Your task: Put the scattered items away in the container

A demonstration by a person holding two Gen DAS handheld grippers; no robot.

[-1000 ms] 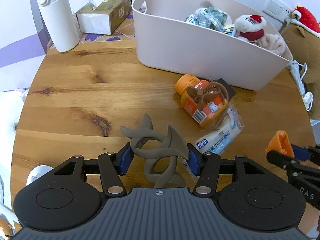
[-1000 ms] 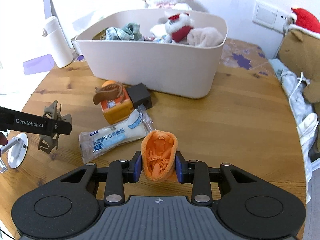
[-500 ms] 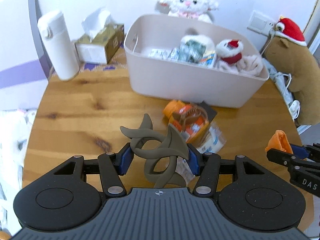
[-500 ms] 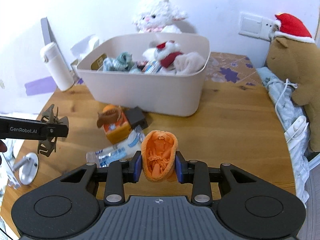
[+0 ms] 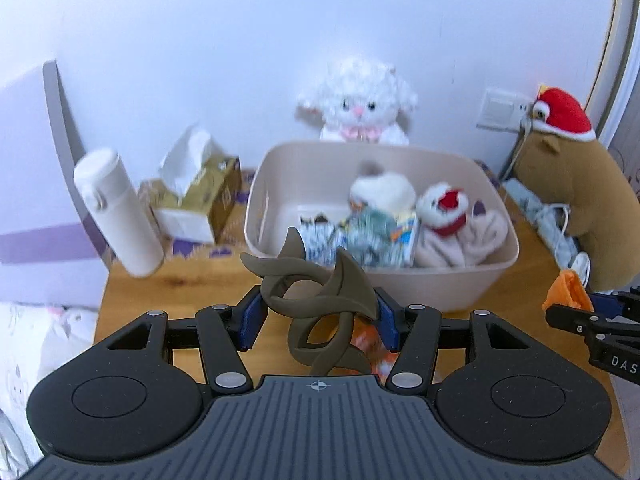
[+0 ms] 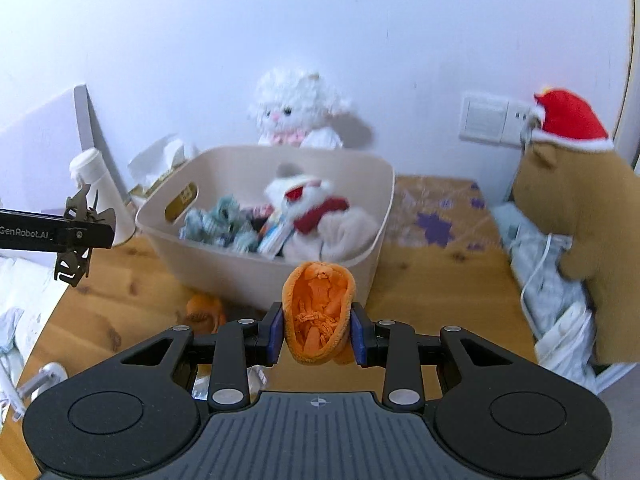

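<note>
Hair claw (image 5: 320, 304) between left tool (image 5: 320, 312) pads

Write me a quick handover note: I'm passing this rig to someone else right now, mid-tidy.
Left gripper: shut on the brown hair claw clip, held above the table in front of the beige bin.
Right gripper: shut on the orange fabric piece, also short of the bin.
Done: the bin already holds a small plush toy, cloth and packets.
Left: drop both held items into the bin, then collect the orange bottle on the wooden table by the bin's near wall. Anything else lying there is hidden behind the grippers.
</note>
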